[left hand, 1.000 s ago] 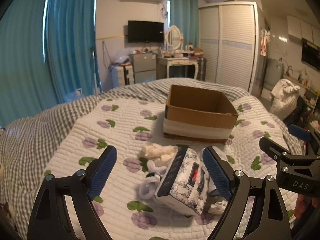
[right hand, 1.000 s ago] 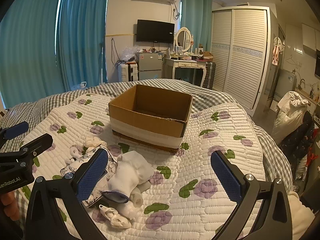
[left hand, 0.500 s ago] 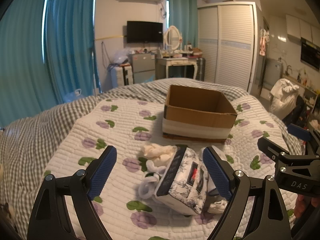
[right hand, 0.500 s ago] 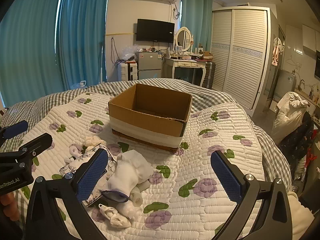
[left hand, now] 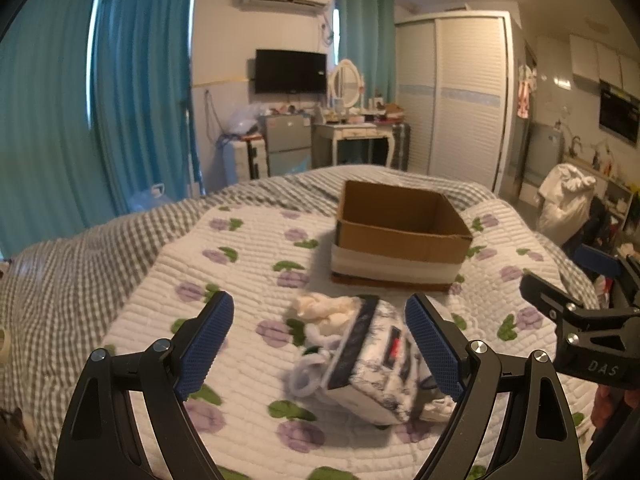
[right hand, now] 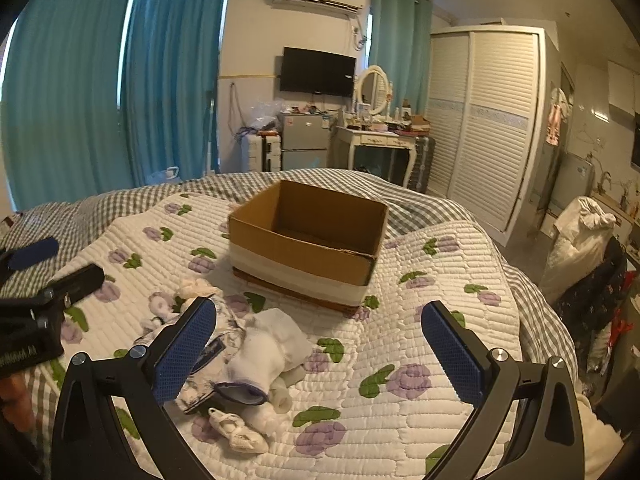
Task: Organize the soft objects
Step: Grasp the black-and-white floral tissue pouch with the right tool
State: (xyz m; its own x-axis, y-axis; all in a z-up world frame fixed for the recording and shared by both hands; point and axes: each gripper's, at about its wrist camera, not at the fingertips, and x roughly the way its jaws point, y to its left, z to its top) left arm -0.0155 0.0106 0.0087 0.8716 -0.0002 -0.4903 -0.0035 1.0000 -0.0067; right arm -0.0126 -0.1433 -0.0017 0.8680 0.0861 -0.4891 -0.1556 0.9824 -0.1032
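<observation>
Left gripper (left hand: 319, 344): jaws spread wide, holding nothing, hovering above the quilt (left hand: 248, 280). Its right pad stands just beside the floral pouch (left hand: 372, 364), which lies tilted on the quilt; whether they touch cannot be told.

Right gripper (right hand: 318, 350): jaws spread wide, holding nothing, over the same quilt, right of the left gripper.

Soft items, near centre of the bed, heaped together: floral pouch; cream cloth bundle (left hand: 324, 308) on its far side; white sock (right hand: 268, 352) with dark cuff on its right; small pale sock (right hand: 236, 434) nearest; white looped piece (left hand: 306, 376) on the pouch's left.

Cardboard box (right hand: 308, 244): open-topped, upright, beyond the heap, apart from it. Nothing visible inside.
</observation>
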